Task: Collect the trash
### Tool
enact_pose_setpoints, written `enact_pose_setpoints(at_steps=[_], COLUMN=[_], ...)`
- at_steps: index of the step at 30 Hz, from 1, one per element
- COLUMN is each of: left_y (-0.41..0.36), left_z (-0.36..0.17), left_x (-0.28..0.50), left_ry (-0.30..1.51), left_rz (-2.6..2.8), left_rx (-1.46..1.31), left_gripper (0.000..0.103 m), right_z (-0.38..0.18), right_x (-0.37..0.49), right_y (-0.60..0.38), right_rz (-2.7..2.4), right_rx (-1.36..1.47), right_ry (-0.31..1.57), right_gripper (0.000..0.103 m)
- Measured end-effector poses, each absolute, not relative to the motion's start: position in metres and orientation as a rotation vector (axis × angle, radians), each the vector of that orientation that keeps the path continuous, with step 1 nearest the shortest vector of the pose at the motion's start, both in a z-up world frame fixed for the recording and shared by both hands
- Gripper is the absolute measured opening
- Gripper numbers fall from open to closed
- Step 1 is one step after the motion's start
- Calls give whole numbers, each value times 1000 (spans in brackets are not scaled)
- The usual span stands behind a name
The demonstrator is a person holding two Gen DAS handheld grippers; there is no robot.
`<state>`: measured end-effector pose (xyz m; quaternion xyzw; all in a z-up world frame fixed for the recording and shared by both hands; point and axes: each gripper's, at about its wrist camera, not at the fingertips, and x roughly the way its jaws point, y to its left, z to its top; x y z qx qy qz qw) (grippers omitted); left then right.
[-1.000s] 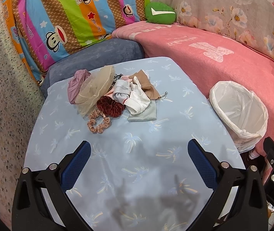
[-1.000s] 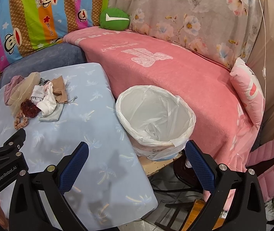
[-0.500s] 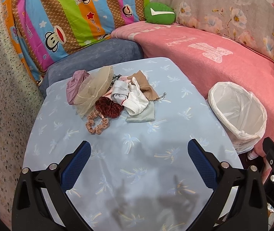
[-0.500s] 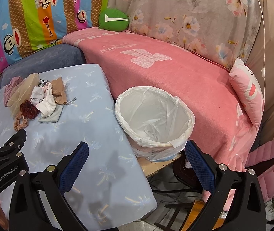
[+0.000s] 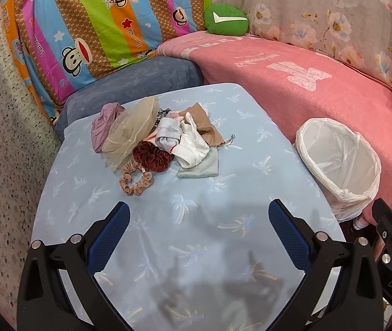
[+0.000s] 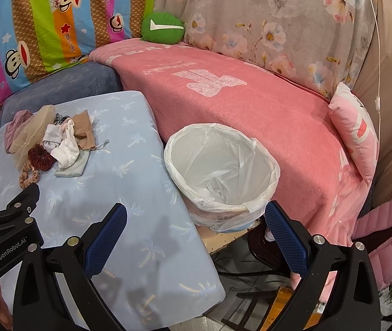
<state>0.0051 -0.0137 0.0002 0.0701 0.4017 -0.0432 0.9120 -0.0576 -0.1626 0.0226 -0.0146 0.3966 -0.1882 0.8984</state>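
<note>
While nothing has been picked up yet, the setup reads clearly: pink sofa cover (image 6: 251, 115) w/ a big white logo woven in, too skewed to read, wraps the back and right, then the worktop (image 5: 190, 220) in pale blue palm-print cloth, then the white-lined bin (image 6: 220, 171) standing just beside the worktop's right edge. The trash pile (image 5: 157, 140), a heap of fabric scraps approx. mid-worktop toward the far left, lies ahead of the left gripper (image 5: 198, 237) and slightly left of its centre line; long axis runs roughly left-right across the view. Left gripper is wide open, empty, and looks nearer the pile; right gripper (image 6: 196, 237) is also wide open, empty, pointing at the bin, pile well off to its left. Nearest bits: tan scrunchie (image 5: 135, 182) and dark red scrunchie (image 5: 153, 158), touching. Text: "Paul frank" / "Captain" on the striped monkey blanket (image 5: 99, 22); "GenRobot.AI" and "DAS" on gripper bodies.
</note>
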Motion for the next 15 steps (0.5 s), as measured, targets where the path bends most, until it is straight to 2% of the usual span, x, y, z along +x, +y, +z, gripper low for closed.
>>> enact_pose_setpoints(at_steps=[15], left_y=[-17], left_z=[1], left_x=[9], left_ry=[821], left_rz=[-94], left_rx=[145], left_gripper=[96], right_z=[17], right_x=[-54], right_y=[-168], right_rz=[-397], right_rx=[-17], right_ry=[822], right_gripper=[97])
